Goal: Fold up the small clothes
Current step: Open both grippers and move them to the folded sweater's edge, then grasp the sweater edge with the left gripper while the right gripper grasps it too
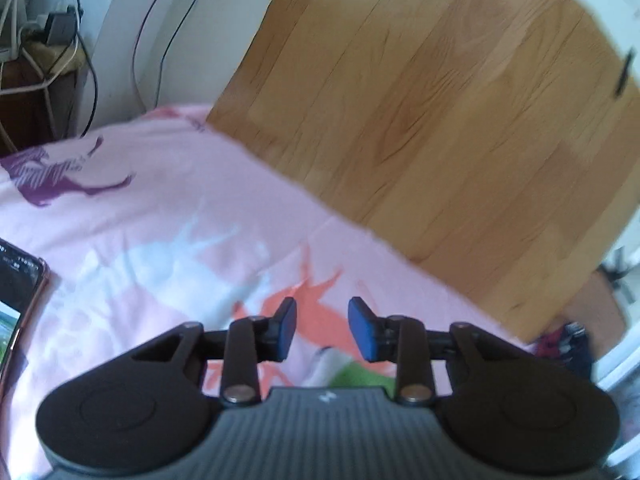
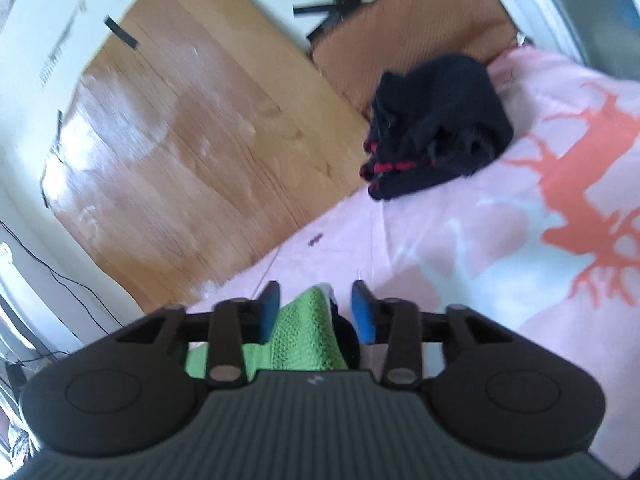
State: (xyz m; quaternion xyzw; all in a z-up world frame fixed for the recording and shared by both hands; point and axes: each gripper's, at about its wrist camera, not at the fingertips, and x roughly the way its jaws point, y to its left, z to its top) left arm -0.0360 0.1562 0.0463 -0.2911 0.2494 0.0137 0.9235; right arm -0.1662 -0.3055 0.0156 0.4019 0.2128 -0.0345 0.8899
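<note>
A green knitted garment [image 2: 304,336] lies on the pink printed sheet [image 2: 460,248], right under my right gripper [image 2: 315,312]. The right gripper is open, its blue pads either side of the green cloth without closing on it. A dark navy garment with red trim [image 2: 436,128] lies bunched near the sheet's far edge. My left gripper [image 1: 322,330] is open and empty above the sheet [image 1: 160,208]; a bit of the green garment [image 1: 356,378] shows just below its pads.
A phone [image 1: 16,300] lies on the sheet at the left. Wooden floor [image 1: 420,112] lies beyond the sheet's edge. An orange cushion [image 2: 408,28] sits behind the dark garment. Cables [image 1: 80,40] hang at the far left.
</note>
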